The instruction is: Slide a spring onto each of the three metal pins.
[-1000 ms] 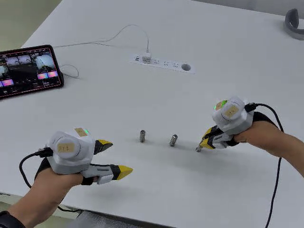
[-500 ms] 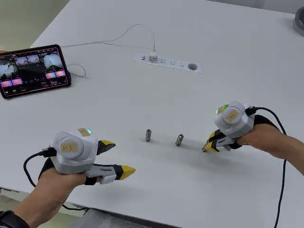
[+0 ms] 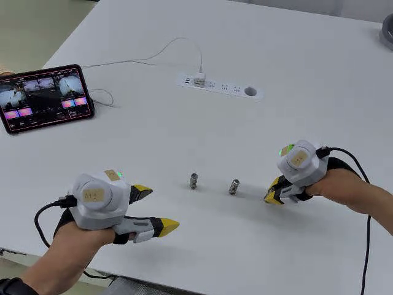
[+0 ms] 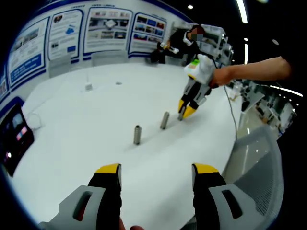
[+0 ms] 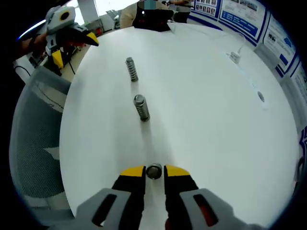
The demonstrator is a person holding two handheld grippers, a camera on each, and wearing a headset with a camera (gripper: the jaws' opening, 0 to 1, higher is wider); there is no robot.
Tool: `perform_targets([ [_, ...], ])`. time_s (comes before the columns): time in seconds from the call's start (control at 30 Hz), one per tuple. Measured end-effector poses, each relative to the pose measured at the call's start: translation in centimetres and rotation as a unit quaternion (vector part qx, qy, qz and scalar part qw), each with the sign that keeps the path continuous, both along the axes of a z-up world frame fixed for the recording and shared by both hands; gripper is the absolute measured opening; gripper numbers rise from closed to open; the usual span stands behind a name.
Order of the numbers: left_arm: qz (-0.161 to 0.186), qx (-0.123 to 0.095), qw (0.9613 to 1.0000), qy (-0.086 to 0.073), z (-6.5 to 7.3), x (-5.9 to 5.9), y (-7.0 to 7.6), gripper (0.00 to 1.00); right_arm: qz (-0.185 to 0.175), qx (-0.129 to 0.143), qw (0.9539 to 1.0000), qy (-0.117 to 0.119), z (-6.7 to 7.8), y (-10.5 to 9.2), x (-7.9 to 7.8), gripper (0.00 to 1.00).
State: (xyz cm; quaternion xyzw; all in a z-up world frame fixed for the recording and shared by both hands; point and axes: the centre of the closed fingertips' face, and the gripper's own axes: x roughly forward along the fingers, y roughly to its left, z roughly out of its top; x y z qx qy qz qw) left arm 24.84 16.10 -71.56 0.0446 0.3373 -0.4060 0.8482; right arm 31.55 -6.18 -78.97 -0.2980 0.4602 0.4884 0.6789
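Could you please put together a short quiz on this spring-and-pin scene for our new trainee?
1. True or false: the yellow-tipped left gripper is clamped on a pin.
2. What sits between the jaws of the yellow-tipped right gripper? A) a red screwdriver B) a small upright metal pin C) a blue cup
3. Fill in: ___ spring-wrapped metal pins stand free on the white table between the grippers.

Key:
1. False, its jaws stand open and empty.
2. B.
3. Two.

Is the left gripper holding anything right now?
No, the left gripper has its jaws wide apart with nothing between them.
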Motion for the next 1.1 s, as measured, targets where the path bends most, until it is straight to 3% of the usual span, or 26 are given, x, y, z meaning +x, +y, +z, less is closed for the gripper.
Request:
perform_targets([
  [0.27,0.003,-0.002,1.0000,-0.003,0.3,0.3,-0.2,0.63,-0.023,0.013,0.9996,0.002,0.5,-0.4,-0.3,0.29],
  [0.5,0.007,-0.012,0.9999,0.001,0.5,0.6,-0.6,0.65,-0.083,0.031,0.9961,0.000,1.1,-1.8,-1.0,0.45],
  [0.6,0.010,-0.019,0.9998,-0.002,0.7,0.9,-0.6,0.66,-0.108,0.044,0.9932,-0.001,1.4,-2.4,-1.5,0.48],
  [0.83,0.017,-0.029,0.9994,-0.002,1.1,1.4,-0.6,0.68,-0.178,0.087,0.9801,-0.009,2.1,-3.7,-2.5,0.55],
  [1.1,0.025,-0.033,0.9992,-0.001,1.4,1.9,-0.5,0.73,-0.223,0.128,0.9662,-0.021,3.0,-3.9,-3.2,0.60],
])
